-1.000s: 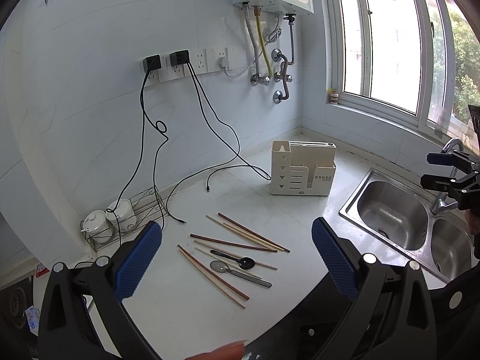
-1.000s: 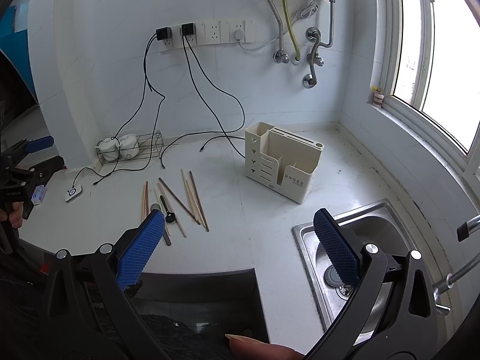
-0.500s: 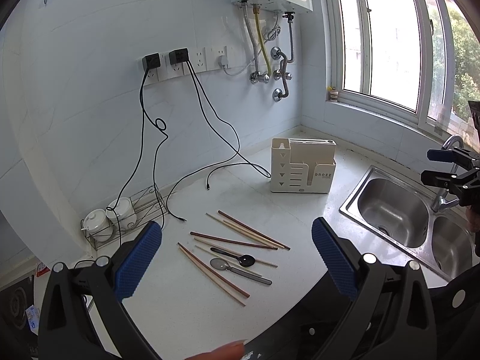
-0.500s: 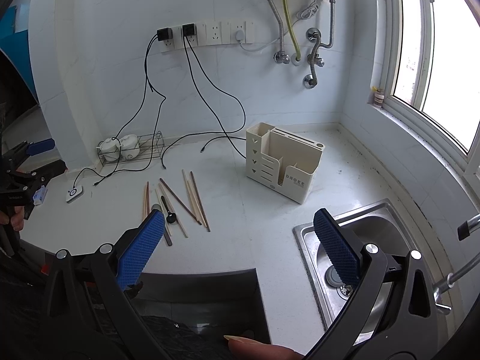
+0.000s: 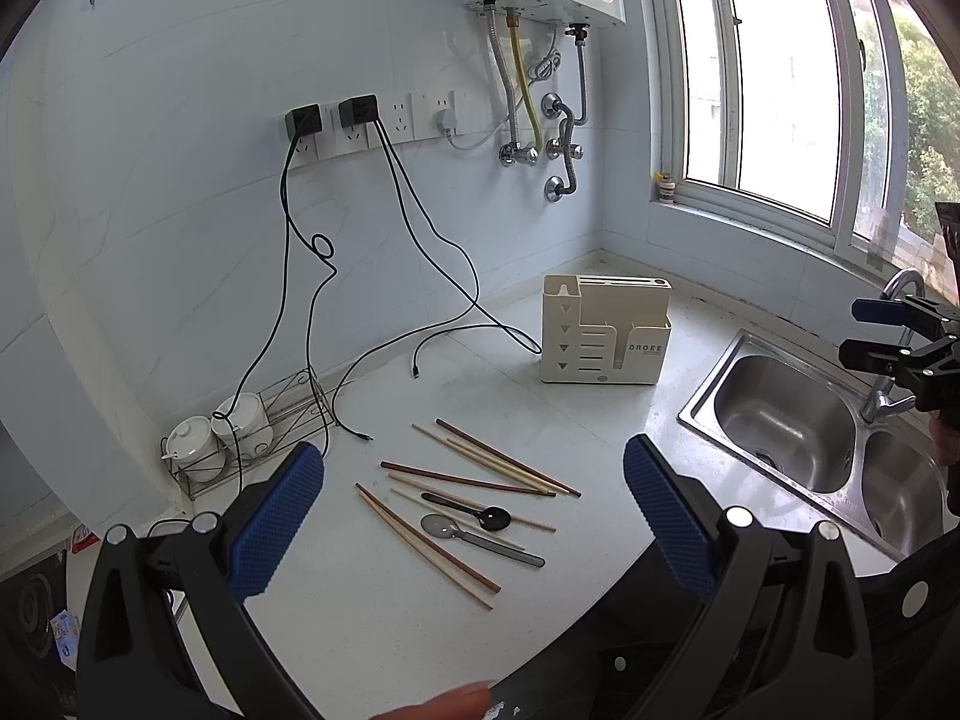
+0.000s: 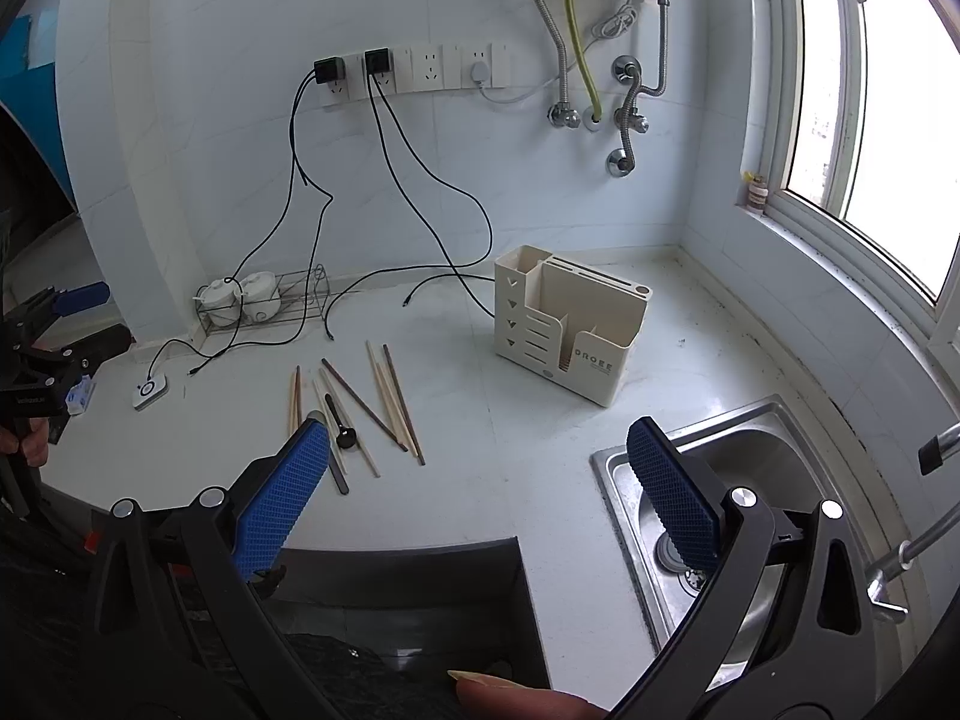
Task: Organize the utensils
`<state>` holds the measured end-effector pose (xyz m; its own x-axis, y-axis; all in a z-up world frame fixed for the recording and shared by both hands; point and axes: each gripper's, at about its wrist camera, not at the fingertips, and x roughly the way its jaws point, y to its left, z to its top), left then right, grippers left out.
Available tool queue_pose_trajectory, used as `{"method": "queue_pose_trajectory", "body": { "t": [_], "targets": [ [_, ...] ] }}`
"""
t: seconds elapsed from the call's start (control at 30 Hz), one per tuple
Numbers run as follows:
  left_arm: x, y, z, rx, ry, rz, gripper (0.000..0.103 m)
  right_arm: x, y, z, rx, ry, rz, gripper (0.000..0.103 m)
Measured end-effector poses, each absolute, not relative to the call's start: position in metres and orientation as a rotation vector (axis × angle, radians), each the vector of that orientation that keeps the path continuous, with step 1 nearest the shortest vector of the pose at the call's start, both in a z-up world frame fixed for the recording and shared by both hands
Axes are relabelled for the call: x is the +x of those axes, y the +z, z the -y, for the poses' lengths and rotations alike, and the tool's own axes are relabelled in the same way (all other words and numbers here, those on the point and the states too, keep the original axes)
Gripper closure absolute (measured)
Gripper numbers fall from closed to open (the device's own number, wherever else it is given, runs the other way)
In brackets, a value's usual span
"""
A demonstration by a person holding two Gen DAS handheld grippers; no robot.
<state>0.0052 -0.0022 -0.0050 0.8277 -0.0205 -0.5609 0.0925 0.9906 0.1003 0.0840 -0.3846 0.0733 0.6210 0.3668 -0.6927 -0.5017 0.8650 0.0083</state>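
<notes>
Both grippers released, nothing between the pads. Left gripper (image 5: pixel 474 516) sits low in its frame, jaws wide apart, above the near counter edge; right gripper (image 6: pixel 480 498) likewise, low centre of its frame, jaws spread over the counter edge and sink corner. Utensils lie loose on the white countertop (image 5: pixel 372 612): scattered chopsticks (image 5: pixel 480 483) in light and dark wood at centre of the left view, a black spoon (image 5: pixel 480 513) and a grey metal spoon (image 5: pixel 474 537) lying among them, side by side. In the right view the same pile is centre-left, chopsticks (image 6: pixel 384 402) fanned out. Cream utensil holder (image 5: pixel 603 336) stands upright, centre-right and further back, well apart from the pile; in the right view (image 6: pixel 564 330) its compartments look empty. Double steel sink (image 5: pixel 798 420) at right. Black cables (image 5: pixel 312 300) hang from the wall sockets down onto the counter.
</notes>
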Motion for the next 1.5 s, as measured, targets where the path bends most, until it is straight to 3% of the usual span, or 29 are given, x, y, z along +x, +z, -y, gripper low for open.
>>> {"method": "queue_pose_trajectory", "body": {
  "t": [0.37,0.87,1.33,1.5],
  "targets": [
    [0.005,-0.011,-0.014,0.132,-0.057,-0.611,0.004,0.083,0.073,0.371,-0.184,0.499,-0.752,0.008],
    [0.011,-0.040,-0.093,-0.053,0.039,-0.698,0.004,0.105,0.036,0.290,-0.286,0.552,-0.806,0.008],
    [0.069,-0.090,-0.102,-0.227,0.225,-0.770,0.004,0.225,-0.040,0.221,-0.354,0.748,-0.929,0.009],
    [0.099,-0.126,-0.105,-0.303,0.304,-0.844,0.005,0.274,-0.083,0.203,-0.353,0.835,-1.046,0.026]
  ]
}}
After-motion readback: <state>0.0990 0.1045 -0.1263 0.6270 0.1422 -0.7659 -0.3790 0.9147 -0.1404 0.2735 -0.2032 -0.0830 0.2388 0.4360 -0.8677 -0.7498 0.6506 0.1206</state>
